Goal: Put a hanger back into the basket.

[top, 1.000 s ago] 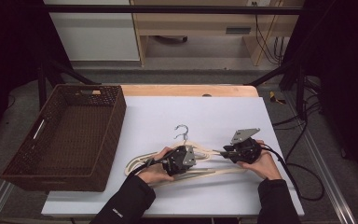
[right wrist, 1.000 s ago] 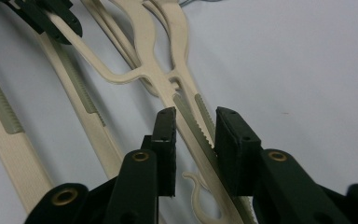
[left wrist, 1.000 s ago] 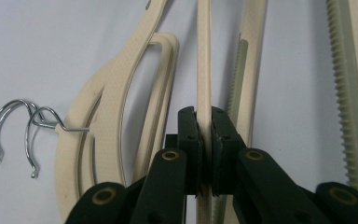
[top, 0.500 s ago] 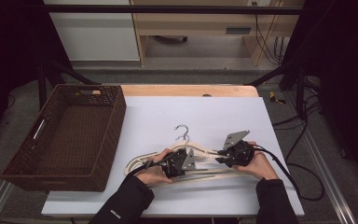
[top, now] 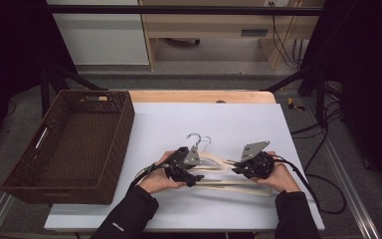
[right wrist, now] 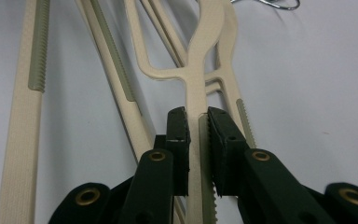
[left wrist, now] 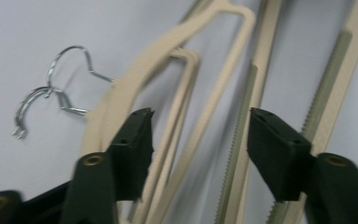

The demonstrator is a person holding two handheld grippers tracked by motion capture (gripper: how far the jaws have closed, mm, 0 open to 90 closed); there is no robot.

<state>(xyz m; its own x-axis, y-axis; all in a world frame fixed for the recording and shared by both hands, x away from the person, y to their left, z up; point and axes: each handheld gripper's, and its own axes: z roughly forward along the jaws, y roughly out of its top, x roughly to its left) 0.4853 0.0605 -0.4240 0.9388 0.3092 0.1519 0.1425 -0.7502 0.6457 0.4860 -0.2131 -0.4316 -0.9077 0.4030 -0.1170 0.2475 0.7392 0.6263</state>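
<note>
Right gripper (right wrist: 197, 122) is clamped on one beige hanger's (right wrist: 200, 60) shoulder arm; the left gripper (left wrist: 199, 135) has just opened, jaws apart astride the hangers (top: 219, 169) lying mid-table. At nine o'clock from them sits a brown wicker basket (top: 35, 169), well apart. No readable writing anywhere.

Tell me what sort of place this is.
Likely a lab or workshop recording station: a white-topped table in a dark metal frame, cables trailing to handheld tools, a wicker basket and beige hangers laid out.
</note>
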